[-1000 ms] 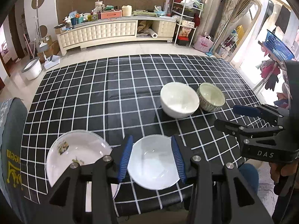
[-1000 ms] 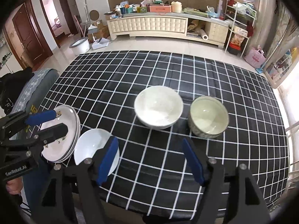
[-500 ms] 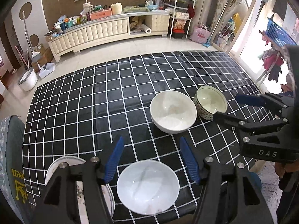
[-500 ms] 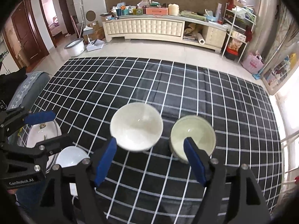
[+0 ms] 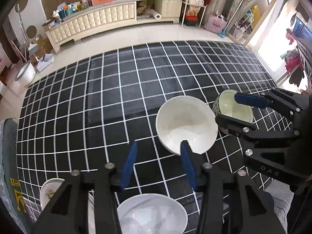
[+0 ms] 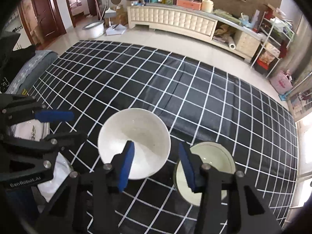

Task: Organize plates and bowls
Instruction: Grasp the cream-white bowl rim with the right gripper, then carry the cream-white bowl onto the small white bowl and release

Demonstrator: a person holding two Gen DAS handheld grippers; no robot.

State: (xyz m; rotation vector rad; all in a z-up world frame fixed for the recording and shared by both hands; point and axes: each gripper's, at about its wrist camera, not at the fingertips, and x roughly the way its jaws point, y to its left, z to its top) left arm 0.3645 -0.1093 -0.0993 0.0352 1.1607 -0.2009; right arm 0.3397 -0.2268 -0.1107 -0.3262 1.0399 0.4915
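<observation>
Judging from how things lie, the sorting is only partly under way. Two bowls stand side by side, separate and unstacked, toward the near right part of the tabletop (image 5: 117, 97): a large white bowl (image 5: 186, 123) and, just to its right, a smaller patterned bowl (image 5: 232, 110) with a pale green inside. At the near edge sits a small white bowl (image 5: 151, 213), and at the near left corner a floral plate (image 5: 49, 192) — the right wrist view suggests more than one plate stacked there, though that is hard to confirm. What seems left is nesting the bowls together.

All the bowls sit upright, mouths facing up; being round, none has a long axis along the tabletop, only the vertical one through its centre.

The left tool (image 5: 158, 162) is wide open and holds nothing; its right finger overlaps the near rim of the large white bowl in view, but contact cannot be told. The right tool (image 6: 156, 164) is likewise spread wide and empty — its left finger sits over the large white bowl and its right finger over the inside of the patterned bowl, so the jaws span the neighbouring rims of both bowls.
</observation>
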